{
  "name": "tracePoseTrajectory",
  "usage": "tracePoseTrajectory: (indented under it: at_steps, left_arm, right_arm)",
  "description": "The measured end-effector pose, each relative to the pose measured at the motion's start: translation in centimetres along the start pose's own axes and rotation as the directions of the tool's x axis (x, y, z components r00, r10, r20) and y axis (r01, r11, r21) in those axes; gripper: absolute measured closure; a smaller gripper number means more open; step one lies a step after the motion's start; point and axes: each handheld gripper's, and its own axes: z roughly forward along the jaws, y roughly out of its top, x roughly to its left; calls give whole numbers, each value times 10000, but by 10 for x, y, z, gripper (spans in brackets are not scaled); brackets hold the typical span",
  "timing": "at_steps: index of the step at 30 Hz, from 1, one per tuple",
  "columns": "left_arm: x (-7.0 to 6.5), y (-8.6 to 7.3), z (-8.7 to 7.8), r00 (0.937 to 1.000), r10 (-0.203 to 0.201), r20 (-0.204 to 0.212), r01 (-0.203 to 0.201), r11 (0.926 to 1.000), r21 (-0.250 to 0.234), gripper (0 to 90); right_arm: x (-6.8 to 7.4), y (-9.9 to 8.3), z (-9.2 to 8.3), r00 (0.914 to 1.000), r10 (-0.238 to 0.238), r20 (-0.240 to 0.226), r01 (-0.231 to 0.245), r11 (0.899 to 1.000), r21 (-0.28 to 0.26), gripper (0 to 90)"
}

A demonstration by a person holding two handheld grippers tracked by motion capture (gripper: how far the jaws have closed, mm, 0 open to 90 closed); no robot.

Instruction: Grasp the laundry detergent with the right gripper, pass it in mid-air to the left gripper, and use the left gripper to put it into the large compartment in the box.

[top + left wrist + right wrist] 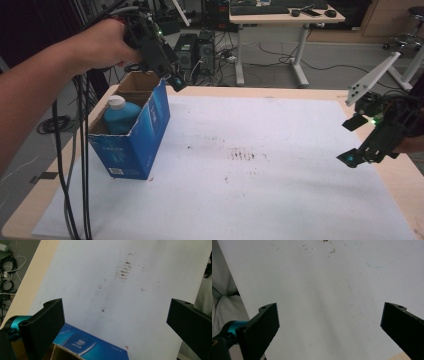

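Overhead, from the high view, the blue carton stands open-topped near the tabletop's far left corner, on the white sheet that covers most of it. A blue bottle with a white cap sits upright inside. The left tool hangs just above the carton's far rim, while the right tool waits near the right edge, well apart from the box.

Judging by the look, the carton is thin card — light and easily dented — while the bottle inside probably carries most of the weight. Gripping one wall alone could buckle it; the bottle's neck under the cap, or the two opposite walls together, seem safer holds.

Closer in, the left gripper view looks down between wide-spread jaws with nothing between them, and shows the carton's printed blue flap and its brown inner edge at the bottom — detail too small to read from above. It also shows the brown smudges on the sheet.

Lastly, the right gripper view shows that tool's jaws spread too, over bare sheet, with a corner of wood at the lower right and a faint blue pen curve.
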Motion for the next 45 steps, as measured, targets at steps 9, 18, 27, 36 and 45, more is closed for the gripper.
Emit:
tracePoseTrajectory:
  at_steps: [9, 18, 27, 36, 45]
  left_arm:
    - [-15, 20, 19, 9990, 334, 290, -325, 9991, -279, 16]
    - [-25, 30, 47, 9967, 485, 647, -487, 9988, 13, 16]
    - [-31, 35, 68, 9956, 471, 808, -481, 9988, 98, 16]
    - [-38, 38, 89, 9925, 547, 1095, -565, 9983, 130, 16]
    - [-43, 40, 105, 9905, 559, 1258, -583, 9982, 159, 16]
  right_arm:
    - [0, 2, 4, 10000, 47, -51, -46, 10000, 79, 13]
    - [-2, 5, 7, 9999, -17, -113, 18, 9999, 113, 13]
    - [-2, 6, 9, 10000, 7, -96, -6, 9999, 150, 12]
    - [0, 8, 13, 9999, -8, -170, 12, 9998, 218, 12]
    - [0, 9, 18, 9997, -21, -235, 28, 9996, 281, 13]
